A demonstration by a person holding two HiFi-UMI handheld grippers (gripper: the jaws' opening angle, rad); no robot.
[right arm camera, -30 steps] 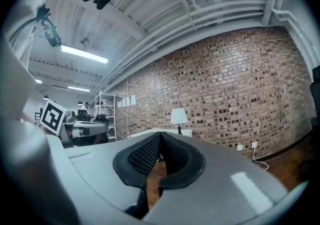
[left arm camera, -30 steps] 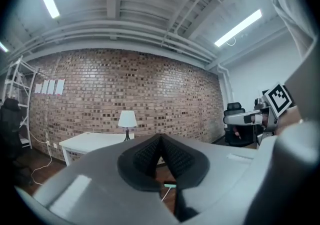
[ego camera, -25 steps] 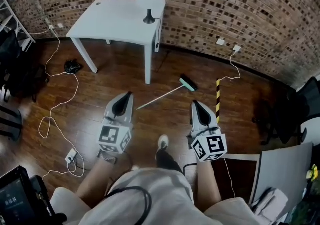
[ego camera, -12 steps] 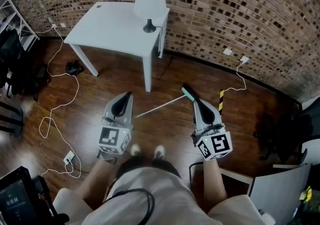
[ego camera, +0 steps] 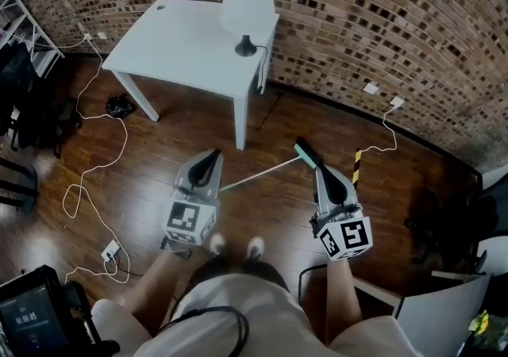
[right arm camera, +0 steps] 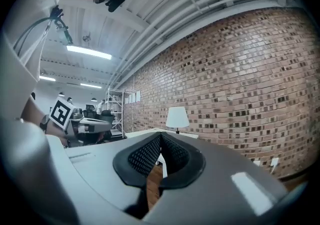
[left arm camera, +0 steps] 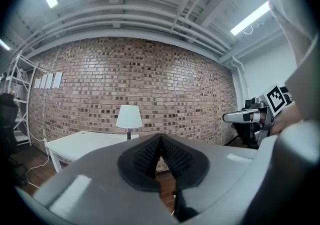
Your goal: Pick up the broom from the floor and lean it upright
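broom [ego camera: 266, 171], one, one table [ego camera: 178, 46], one lamp [ego camera: 247, 2]

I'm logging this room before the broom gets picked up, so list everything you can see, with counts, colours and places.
Broom: one, pale handle, dark green head, lying on the floor ahead of the person.
Table: one, white, against the brick wall.
Lamp: one, white shade, black base, on the table's right corner.
Brick wall: one, red-brown, at the back.
Striped tape: one strip, black and yellow, on the floor right of the broom head.
Power strip: one, white, on the floor at lower left.
Floor: dark wood.
Shoes: two, pale, below the broom.
Left hand-held gripper: one, grey, shut, empty.
Right hand-held gripper: one, grey, shut, empty.
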